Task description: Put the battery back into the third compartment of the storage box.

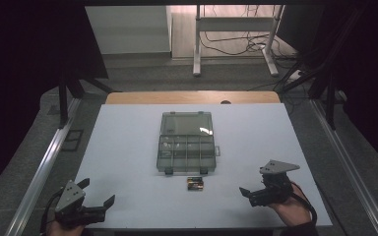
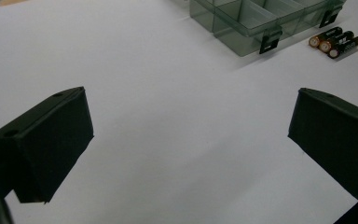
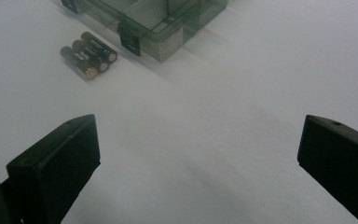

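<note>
White rectangular table (image 1: 128, 157) carries clear grey plastic compartment box (image 1: 186, 142) at centre, lid open toward 12 o'clock. Three black-and-gold cylindrical batteries (image 1: 195, 184) lie side by side, touching each other, just beside box front edge at 6 o'clock. Left gripper (image 1: 98, 194) at 8 o'clock from batteries, near table front edge, jaws wide apart, holding nothing. Right gripper (image 1: 248, 195) at 4 o'clock from batteries, jaws wide apart too, holding nothing. Both grippers well apart from batteries.
</note>
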